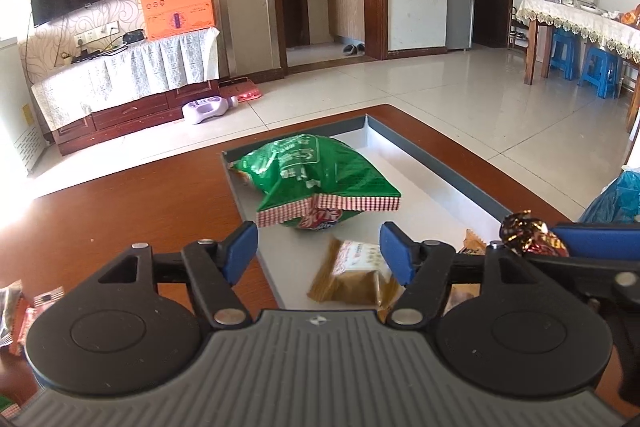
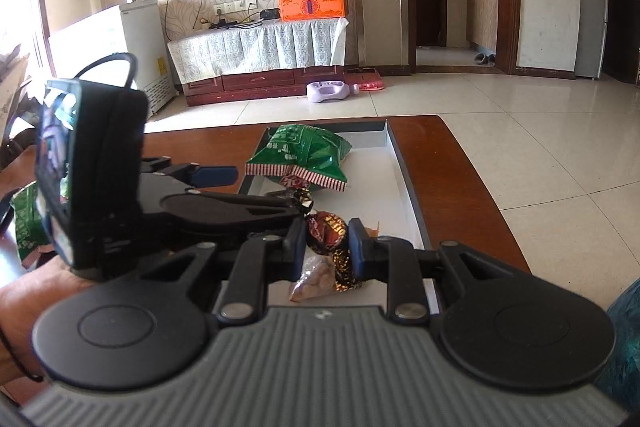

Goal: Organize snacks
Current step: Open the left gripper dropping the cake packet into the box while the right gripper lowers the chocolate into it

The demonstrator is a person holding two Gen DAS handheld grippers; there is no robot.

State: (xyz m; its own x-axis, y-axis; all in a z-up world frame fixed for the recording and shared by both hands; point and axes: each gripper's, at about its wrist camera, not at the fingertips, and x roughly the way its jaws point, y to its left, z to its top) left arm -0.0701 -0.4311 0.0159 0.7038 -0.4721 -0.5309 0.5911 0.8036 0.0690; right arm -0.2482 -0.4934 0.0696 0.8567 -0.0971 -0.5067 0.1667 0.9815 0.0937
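A grey-rimmed white tray (image 1: 440, 163) lies on the brown table. In it are a green snack bag (image 1: 316, 175) and a yellow-brown wrapped cake (image 1: 352, 275). My left gripper (image 1: 318, 251) is open and empty, low over the tray's near end. My right gripper (image 2: 326, 243) is shut on a dark red and gold wrapped candy (image 2: 326, 231), held above the tray (image 2: 404, 163). The candy (image 1: 528, 235) also shows in the left wrist view, at the right. The green bag (image 2: 304, 155) lies beyond it. A clear packet of nuts (image 2: 314, 279) lies under the right gripper.
More snack packets lie on the table left of the tray (image 1: 24, 311), and a green packet (image 2: 26, 223) sits behind the left gripper's body. A blue plastic bag (image 1: 616, 199) is at the right edge. The table's far edge (image 1: 360, 111) drops to a tiled floor.
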